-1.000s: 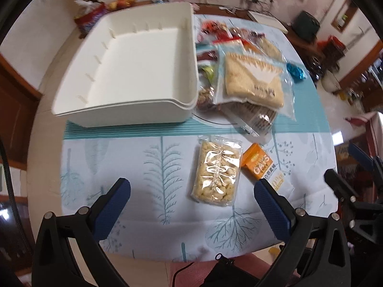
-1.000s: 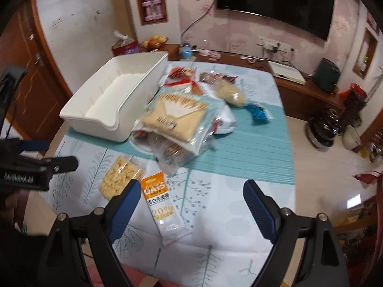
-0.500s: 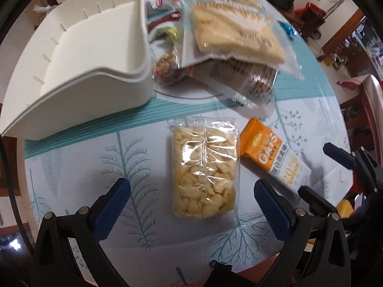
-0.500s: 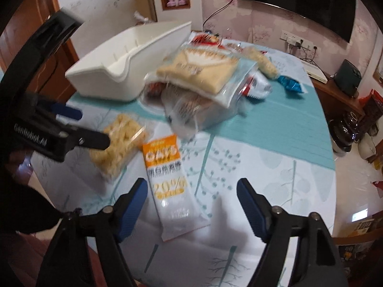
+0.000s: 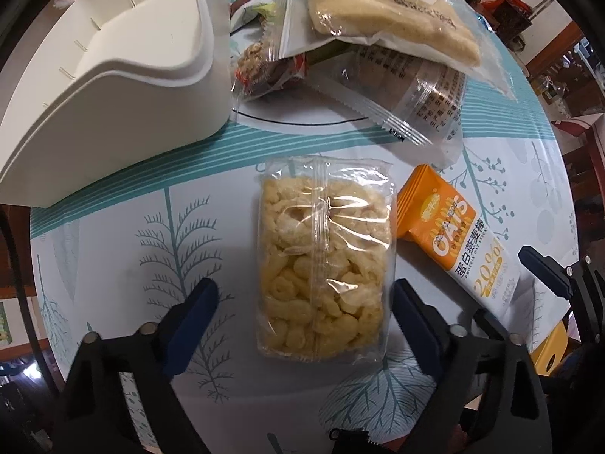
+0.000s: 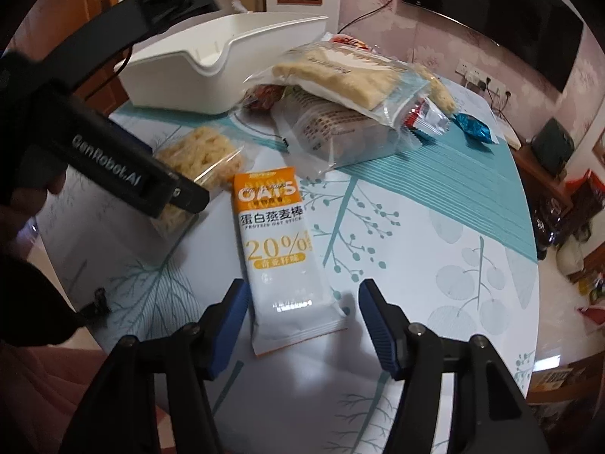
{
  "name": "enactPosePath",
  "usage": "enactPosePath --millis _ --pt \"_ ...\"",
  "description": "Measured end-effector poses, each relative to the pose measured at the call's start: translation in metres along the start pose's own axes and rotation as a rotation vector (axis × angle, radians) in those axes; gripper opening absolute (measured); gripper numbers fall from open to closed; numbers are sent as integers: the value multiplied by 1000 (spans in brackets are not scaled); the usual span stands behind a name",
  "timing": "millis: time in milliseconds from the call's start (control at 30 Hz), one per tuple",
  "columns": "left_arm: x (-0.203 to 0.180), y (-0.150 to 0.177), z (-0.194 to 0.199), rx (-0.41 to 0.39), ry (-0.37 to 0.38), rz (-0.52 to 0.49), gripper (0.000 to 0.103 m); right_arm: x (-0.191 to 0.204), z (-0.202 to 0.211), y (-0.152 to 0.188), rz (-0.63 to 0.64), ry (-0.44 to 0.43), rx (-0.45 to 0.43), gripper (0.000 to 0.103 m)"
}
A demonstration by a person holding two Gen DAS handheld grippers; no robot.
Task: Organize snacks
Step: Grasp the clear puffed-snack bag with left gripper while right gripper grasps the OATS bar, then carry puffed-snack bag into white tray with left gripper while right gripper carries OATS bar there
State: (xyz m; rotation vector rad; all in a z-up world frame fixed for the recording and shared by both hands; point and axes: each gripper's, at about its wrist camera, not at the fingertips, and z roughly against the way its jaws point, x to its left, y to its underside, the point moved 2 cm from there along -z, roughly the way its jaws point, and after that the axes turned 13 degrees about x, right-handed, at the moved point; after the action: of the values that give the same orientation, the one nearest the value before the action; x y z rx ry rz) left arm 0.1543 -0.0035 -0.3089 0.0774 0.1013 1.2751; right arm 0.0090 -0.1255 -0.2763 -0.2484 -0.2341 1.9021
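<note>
A clear bag of yellow puffed snacks (image 5: 325, 261) lies on the tablecloth. My left gripper (image 5: 304, 304) is open, its blue fingers on either side of the bag's near end. An orange-and-white OATS bar packet (image 6: 281, 249) lies beside it; it also shows in the left wrist view (image 5: 459, 242). My right gripper (image 6: 304, 308) is open, its fingers astride the packet's near end. The snack bag also shows in the right wrist view (image 6: 206, 159), partly hidden by the left gripper body.
A white bin (image 5: 113, 90) stands at the far left, also in the right wrist view (image 6: 211, 72). A pile of snack packets (image 6: 351, 87) lies beyond, with a blue wrapped sweet (image 6: 474, 128). The round table's edge (image 6: 529, 333) is near on the right.
Both grippers have moved forward and down. The left now straddles the puffed snack bag and the right straddles the OATS packet. Both jaws have narrowed somewhat.
</note>
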Motion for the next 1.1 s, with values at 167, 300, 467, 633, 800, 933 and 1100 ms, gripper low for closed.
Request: enactPosePath --millis 167,300,467,633,800,933,1100 --pt "-3 0 -7 0 25 5 71 5 -2 -1 24 3 -10 48" --pt "-14 3 -7 -7 25 8 60 4 -3 -3 36 1 -15 47" --pt "-23 9 -3 -13 23 29 59 4 -2 -5 75 -11 -22 43" --pt "-18 23 6 -32 27 55 58 3 1 -2 97 -30 -19 42" --pt "-24 33 21 -67 50 64 58 0 8 0 109 -62 -31 42" --pt "-31 38 37 -100 70 81 58 -3 17 1 129 -82 -43 41" --pt "-37 39 58 -140 84 101 58 -11 32 2 142 -91 -65 41"
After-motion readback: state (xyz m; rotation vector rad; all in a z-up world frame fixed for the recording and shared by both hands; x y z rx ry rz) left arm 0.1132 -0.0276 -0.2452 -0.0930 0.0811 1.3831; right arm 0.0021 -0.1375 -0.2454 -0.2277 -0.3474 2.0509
